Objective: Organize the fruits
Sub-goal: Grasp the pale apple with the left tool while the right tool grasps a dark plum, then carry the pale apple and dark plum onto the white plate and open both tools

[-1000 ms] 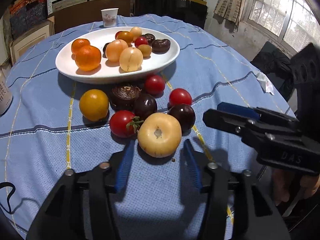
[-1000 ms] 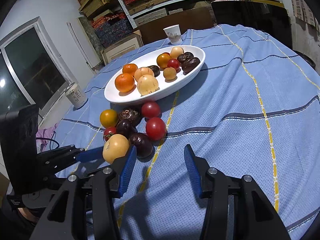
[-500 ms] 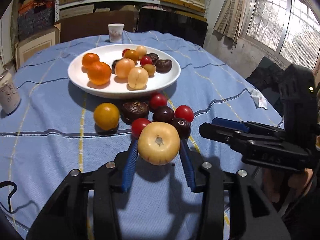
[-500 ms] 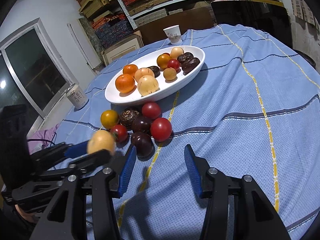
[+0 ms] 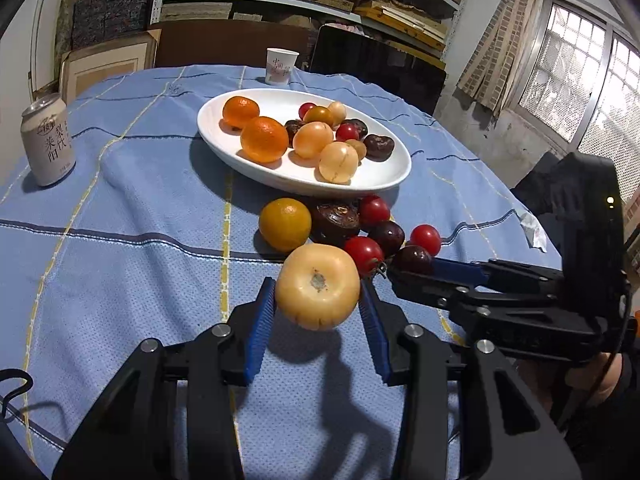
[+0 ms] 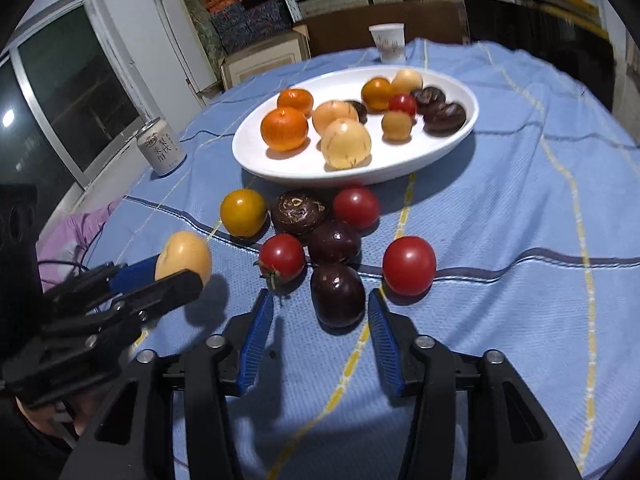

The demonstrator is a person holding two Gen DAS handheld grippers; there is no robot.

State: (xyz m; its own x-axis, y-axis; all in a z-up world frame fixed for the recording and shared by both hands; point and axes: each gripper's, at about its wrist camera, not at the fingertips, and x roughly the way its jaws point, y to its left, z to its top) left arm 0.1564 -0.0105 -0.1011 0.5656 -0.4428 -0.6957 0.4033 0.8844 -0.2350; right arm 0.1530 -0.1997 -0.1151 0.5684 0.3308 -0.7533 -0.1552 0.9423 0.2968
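Observation:
My left gripper (image 5: 317,286) is shut on a pale yellow round fruit (image 5: 317,292) and holds it above the blue cloth, with its shadow below. In the right wrist view that fruit (image 6: 184,256) hangs at the left in the same gripper (image 6: 176,276). My right gripper (image 6: 320,300) straddles a dark plum (image 6: 338,294) lying on the cloth. Its jaws are closing, and the pads stand just off the plum. Loose tomatoes (image 6: 409,266), a second plum (image 6: 334,242) and an orange (image 6: 243,213) lie beyond it. A white oval plate (image 6: 320,174) behind them holds several fruits.
A drink can (image 5: 49,140) stands at the left of the round table. A paper cup (image 5: 281,66) stands behind the plate. Shelves with boxes fill the back wall. A crumpled tissue (image 5: 534,228) lies near the right edge.
My left gripper closed on the yellow fruit and lifted it off the cloth. My right gripper moved forward until the dark plum lay between its fingers, and its jaws narrowed.

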